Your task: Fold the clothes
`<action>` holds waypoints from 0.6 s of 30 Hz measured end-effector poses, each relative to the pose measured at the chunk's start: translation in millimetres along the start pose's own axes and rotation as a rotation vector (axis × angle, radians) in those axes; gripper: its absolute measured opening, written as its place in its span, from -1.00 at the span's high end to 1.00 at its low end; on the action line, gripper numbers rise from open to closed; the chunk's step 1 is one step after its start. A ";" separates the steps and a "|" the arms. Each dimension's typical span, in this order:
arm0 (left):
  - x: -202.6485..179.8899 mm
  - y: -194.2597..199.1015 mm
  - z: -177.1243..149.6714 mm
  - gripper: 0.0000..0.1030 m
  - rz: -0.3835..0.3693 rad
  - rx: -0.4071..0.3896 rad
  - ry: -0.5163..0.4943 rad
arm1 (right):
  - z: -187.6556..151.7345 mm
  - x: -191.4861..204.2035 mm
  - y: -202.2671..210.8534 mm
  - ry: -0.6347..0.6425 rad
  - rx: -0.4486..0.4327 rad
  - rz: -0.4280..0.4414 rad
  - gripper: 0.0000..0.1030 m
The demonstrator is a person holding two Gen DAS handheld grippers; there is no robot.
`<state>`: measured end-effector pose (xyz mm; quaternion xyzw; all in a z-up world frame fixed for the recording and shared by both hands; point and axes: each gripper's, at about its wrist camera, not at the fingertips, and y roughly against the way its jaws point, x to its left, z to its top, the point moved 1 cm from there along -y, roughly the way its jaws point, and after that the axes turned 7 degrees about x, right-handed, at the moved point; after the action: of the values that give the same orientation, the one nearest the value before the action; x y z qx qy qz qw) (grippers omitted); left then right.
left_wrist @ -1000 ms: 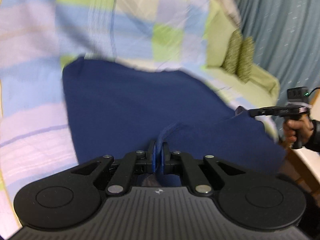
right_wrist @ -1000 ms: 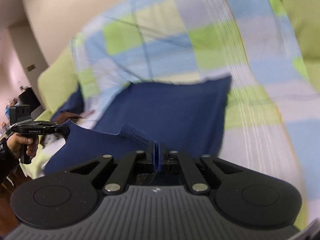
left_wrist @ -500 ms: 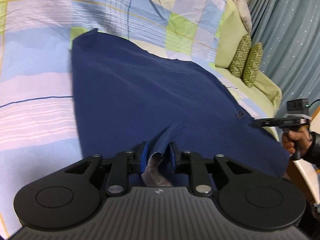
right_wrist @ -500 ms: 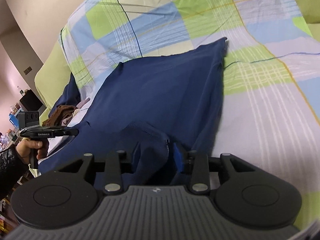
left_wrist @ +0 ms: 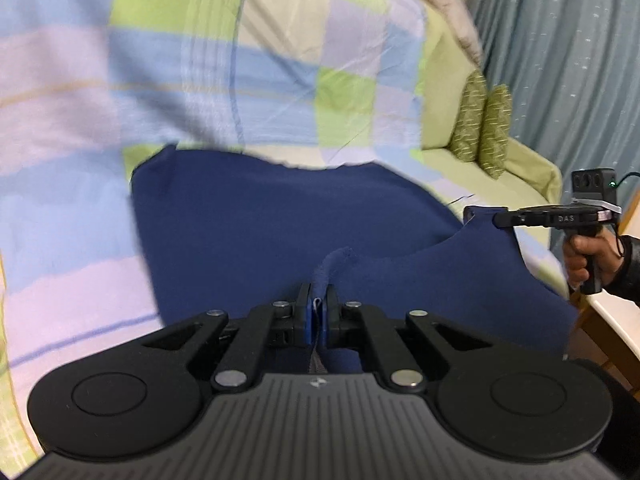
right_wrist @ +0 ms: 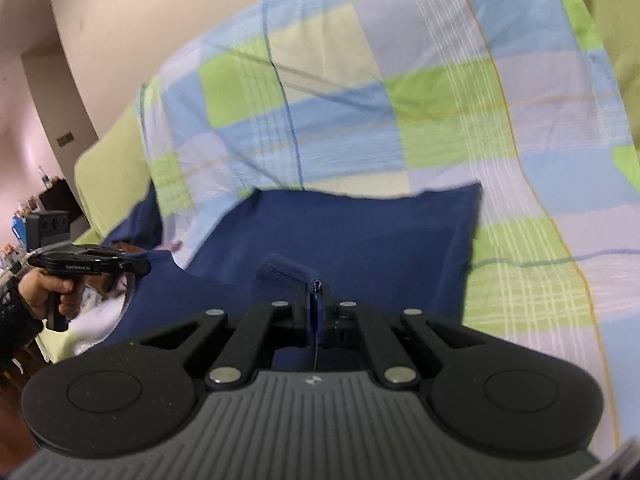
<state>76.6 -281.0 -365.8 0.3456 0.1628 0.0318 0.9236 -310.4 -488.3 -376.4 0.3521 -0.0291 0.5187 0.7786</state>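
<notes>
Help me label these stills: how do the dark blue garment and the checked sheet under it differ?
The dark blue garment is one plain colour; the checked sheet is blue, green and lilac squares. The garment is pinched by the left gripper and right gripper; the sheet lies ungripped. The sheet is far larger. Both are fabric.

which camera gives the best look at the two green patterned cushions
The left wrist view. The two green patterned cushions stand side by side there on the sofa, in front of the curtain. The right wrist view does not show them at all.
</notes>
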 end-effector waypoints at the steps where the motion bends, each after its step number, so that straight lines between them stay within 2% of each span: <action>1: 4.1 -6.0 -4.1 0.99 0.002 0.009 0.012 | -1.7 -3.4 -4.8 -0.005 0.009 -0.003 0.95; 5: 12.3 -19.4 -14.5 0.97 0.013 0.042 0.016 | -11.7 -14.1 -22.6 -0.018 0.051 -0.020 0.95; 8: 15.9 -21.6 -15.9 0.82 0.023 0.050 0.024 | -19.0 -21.0 -30.4 -0.022 0.088 -0.028 0.95; 10: 15.6 -13.1 -10.2 0.67 0.064 0.052 0.018 | -19.3 -26.1 -31.1 -0.030 0.094 -0.042 0.90; 13: 17.4 7.1 5.5 0.63 0.129 0.026 0.004 | -7.2 -36.3 -11.6 -0.059 0.017 -0.127 0.84; 15: 20.5 18.9 20.9 0.60 0.163 0.012 0.004 | 5.0 -48.5 7.3 -0.114 -0.039 -0.141 0.83; 18: 25.2 22.8 41.8 0.54 0.191 0.006 0.004 | 22.0 -57.7 16.0 -0.135 -0.057 -0.136 0.81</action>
<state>115.1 -285.6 -328.5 0.3623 0.1310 0.1200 0.9150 -343.1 -543.1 -375.2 0.3650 -0.0721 0.4388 0.8179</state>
